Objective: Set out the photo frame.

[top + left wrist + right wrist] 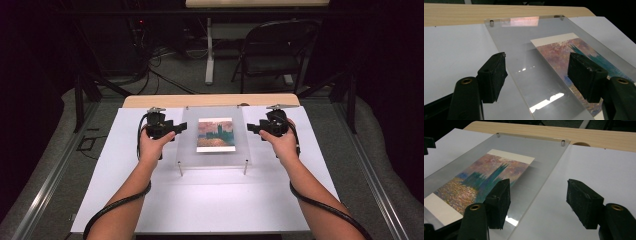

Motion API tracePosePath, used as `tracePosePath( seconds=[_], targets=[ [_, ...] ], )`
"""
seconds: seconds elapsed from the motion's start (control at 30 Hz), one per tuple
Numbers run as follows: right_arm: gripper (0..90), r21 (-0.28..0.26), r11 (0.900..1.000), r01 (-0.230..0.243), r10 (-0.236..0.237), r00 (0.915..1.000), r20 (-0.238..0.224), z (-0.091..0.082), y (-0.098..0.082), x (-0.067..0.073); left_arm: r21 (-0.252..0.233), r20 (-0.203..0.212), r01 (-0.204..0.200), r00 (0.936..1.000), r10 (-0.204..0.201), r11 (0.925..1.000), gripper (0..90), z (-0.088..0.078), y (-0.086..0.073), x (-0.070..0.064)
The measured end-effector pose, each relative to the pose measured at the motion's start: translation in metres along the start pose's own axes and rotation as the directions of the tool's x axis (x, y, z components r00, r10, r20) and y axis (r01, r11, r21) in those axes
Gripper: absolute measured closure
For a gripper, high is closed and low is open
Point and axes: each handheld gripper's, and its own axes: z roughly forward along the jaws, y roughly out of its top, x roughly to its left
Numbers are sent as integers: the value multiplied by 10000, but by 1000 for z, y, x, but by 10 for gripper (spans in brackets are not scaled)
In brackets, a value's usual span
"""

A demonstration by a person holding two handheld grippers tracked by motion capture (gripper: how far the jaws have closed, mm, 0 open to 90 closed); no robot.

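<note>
The acrylic frame lies between my left gripper and right gripper, both jaws apart, straddling its side edges.

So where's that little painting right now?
In the high view the painting lies flat under a clear acrylic plate at the middle of the white sheet, between the left gripper and the right gripper.

high view looks forward and down on the tabletop; each gripper view sits low and close, facing the far edge, sharing the clear frame.
</note>
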Motion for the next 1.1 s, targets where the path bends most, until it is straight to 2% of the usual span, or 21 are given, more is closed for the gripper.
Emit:
tracePosePath(
  seconds=[0.13, 0.23, 0.37, 0.47, 0.53, 0.73, 0.93, 1.1],
  targets=[
    [353, 94, 9999, 36, -36, 10000, 16, 12, 3, 4, 142, -171, -57, 9998, 59, 9999, 312, 11, 0, 3],
    [353, 234, 9997, -18, 19, 10000, -7, 22, 3, 6, 298, -262, 82, 9996, -74, 9995, 312, 19, -2, 6],
    [353, 364, 9992, -143, 146, 9999, -73, 34, 2, 10, 473, -173, 335, 9993, -327, 9983, 312, 29, -5, 6],
    [353, 492, 9984, -283, 286, 9996, -49, 42, 0, 9, 633, -104, 400, 9992, -394, 9972, 312, 34, -7, 5],
    [353, 584, 9974, -412, 414, 9991, -17, 47, -2, 7, 813, -106, 292, 9995, -284, 9963, 312, 37, -8, 5],
    [353, 829, 9938, -747, 752, 9972, -29, 56, -6, 3, 1011, 4, 366, 9993, -369, 9942, 311, 43, -10, 7],
    [352, 983, 9897, -1036, 1066, 9940, -250, 62, -7, 1, 1089, 194, 753, 9968, -779, 9912, 309, 50, -11, 14],
    [339, 1175, 9884, -963, 1018, 9939, -416, 68, -5, 4, 1148, 238, 950, 9949, -984, 9888, 307, 53, -9, 17]
  ],
)
